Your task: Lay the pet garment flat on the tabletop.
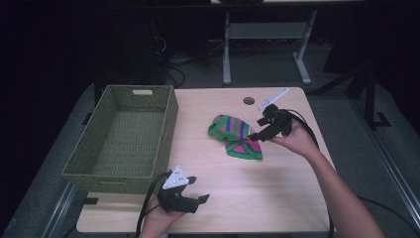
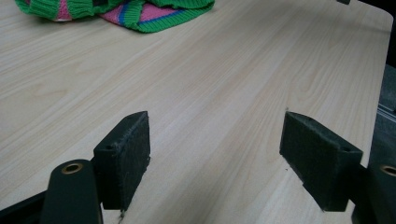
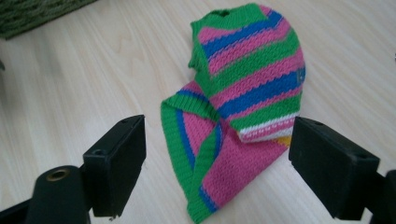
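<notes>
A striped knitted garment, banded in green, pink and blue with a sliver of white and yellow, lies crumpled and folded over itself near the middle of a pale wooden table, toward its far half. The right gripper, held in the person's right hand, hovers at the garment's right edge; in the right gripper view its two black jaws stand wide apart with the folded knit lying between and beyond them, and nothing is pinched. Whether the jaw tips touch the cloth is hard to judge from the high view, where the gripper reads as a dark shape against the fabric. The left gripper sits at the near edge of the table in the person's left hand, well apart from the garment, a grey three-cornered plate on top of it. In the left gripper view its jaws are likewise spread, bare wood between them and the green-edged hem of the garment showing at the top of the frame. A green woven basket stands on the left side of the table, beside the garment but not touching it, with a handle slot in its far wall. A round hole is set into the tabletop near the far edge.
</notes>
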Action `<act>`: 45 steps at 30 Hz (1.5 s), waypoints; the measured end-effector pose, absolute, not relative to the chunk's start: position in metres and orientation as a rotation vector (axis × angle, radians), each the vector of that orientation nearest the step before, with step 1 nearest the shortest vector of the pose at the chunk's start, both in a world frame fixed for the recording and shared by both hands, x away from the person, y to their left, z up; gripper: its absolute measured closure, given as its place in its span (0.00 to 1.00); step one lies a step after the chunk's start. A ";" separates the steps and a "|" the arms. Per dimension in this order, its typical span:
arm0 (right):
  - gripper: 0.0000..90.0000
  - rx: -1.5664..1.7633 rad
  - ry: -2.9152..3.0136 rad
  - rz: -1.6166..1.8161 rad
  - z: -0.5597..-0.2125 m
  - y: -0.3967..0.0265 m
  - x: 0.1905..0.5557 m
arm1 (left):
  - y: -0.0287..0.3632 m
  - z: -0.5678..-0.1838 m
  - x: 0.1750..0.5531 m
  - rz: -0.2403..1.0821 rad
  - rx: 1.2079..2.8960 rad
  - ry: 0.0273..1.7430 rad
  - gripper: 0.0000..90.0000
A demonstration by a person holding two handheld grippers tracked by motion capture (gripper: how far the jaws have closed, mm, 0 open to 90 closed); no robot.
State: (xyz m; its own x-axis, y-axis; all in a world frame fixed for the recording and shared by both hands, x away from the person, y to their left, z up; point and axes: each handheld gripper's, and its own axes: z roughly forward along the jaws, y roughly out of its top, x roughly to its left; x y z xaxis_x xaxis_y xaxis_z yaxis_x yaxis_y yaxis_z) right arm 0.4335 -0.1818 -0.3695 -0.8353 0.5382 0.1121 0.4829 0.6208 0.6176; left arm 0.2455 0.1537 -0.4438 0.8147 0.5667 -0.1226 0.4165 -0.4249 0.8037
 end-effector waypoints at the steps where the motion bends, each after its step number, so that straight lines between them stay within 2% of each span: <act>1: 0.21 0.881 2.753 1.021 -0.369 -0.181 0.436 | 0.153 -0.444 0.245 0.206 2.075 0.725 0.27; 19: 0.22 0.905 2.789 0.894 -0.404 -0.132 0.467 | 0.154 -0.443 0.245 0.190 2.080 0.711 0.27; 40: 0.25 1.005 2.808 0.698 -0.452 -0.117 0.484 | 0.154 -0.444 0.247 0.188 2.082 0.713 0.27; 45: 0.31 1.040 2.742 0.766 -0.455 -0.121 0.479 | 0.151 -0.445 0.246 0.186 2.085 0.707 0.27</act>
